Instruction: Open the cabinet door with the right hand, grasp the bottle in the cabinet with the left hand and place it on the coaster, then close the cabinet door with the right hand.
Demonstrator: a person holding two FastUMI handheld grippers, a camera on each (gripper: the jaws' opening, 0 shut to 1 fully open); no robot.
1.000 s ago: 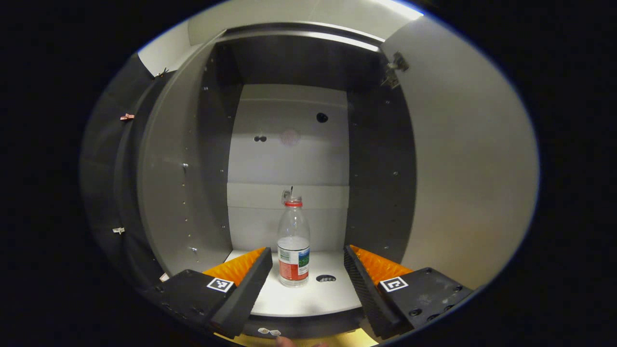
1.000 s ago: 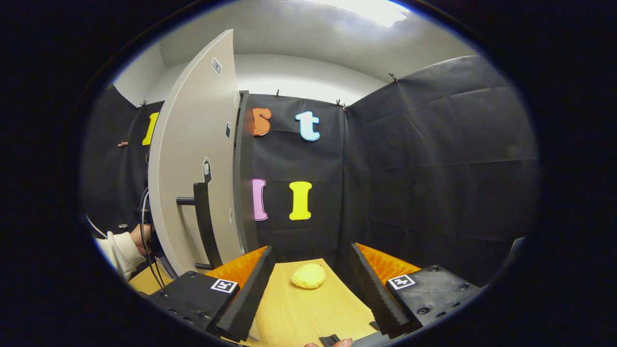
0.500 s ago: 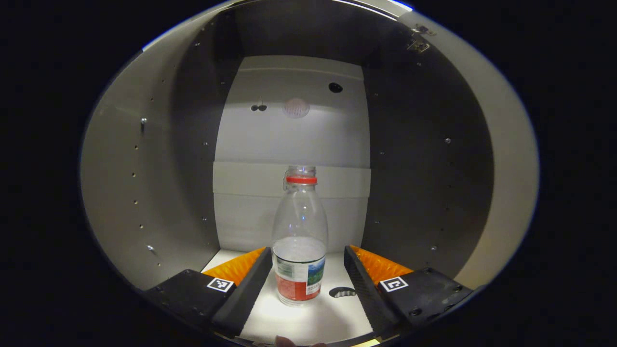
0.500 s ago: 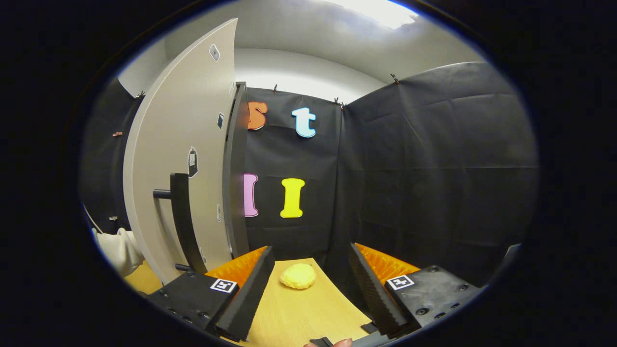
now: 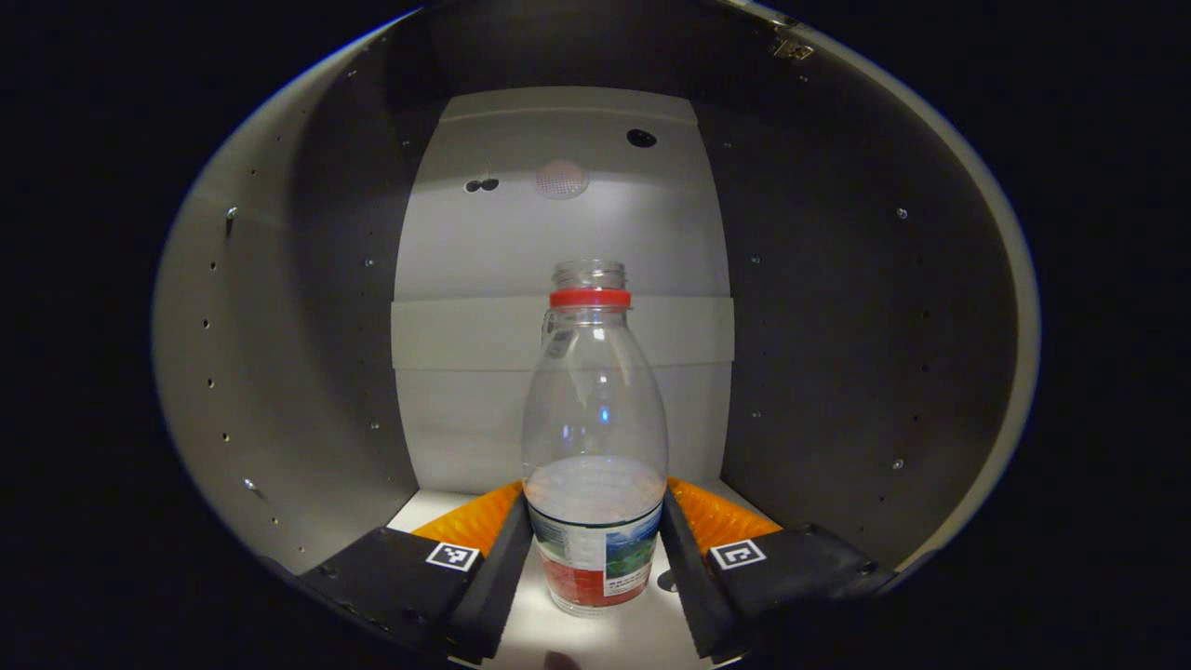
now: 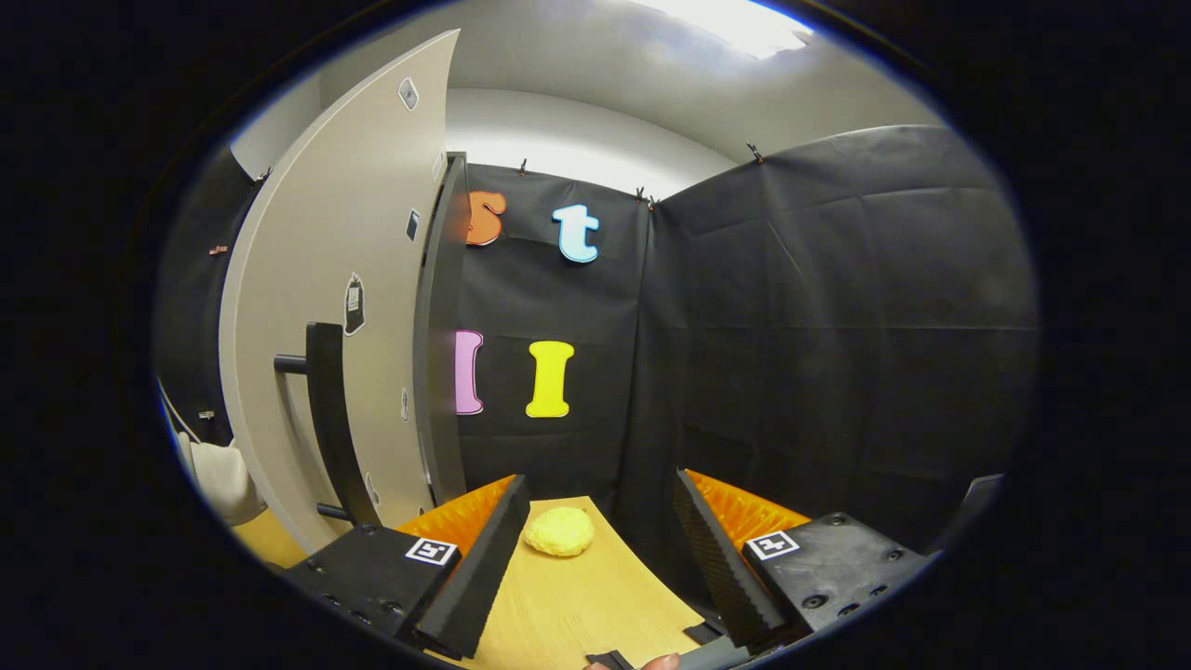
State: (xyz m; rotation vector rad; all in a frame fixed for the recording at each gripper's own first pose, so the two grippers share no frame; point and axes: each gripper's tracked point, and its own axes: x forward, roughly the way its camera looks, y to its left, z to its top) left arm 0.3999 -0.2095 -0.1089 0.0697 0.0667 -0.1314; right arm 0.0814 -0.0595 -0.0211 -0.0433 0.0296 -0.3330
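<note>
Standing straight up inside the cabinet [image 5: 279,372], bottle [image 5: 595,447] squeezed between left gripper [image 5: 595,568] fingers; right gripper [image 6: 600,549] wide open over table [image 6: 577,614], near door [image 6: 344,307] and coaster [image 6: 558,531].

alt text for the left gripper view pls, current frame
The left gripper has its two fingers on either side of an upright clear plastic bottle with a red neck ring, low at its label. The bottle stands on the pale floor inside an open cabinet.
</note>
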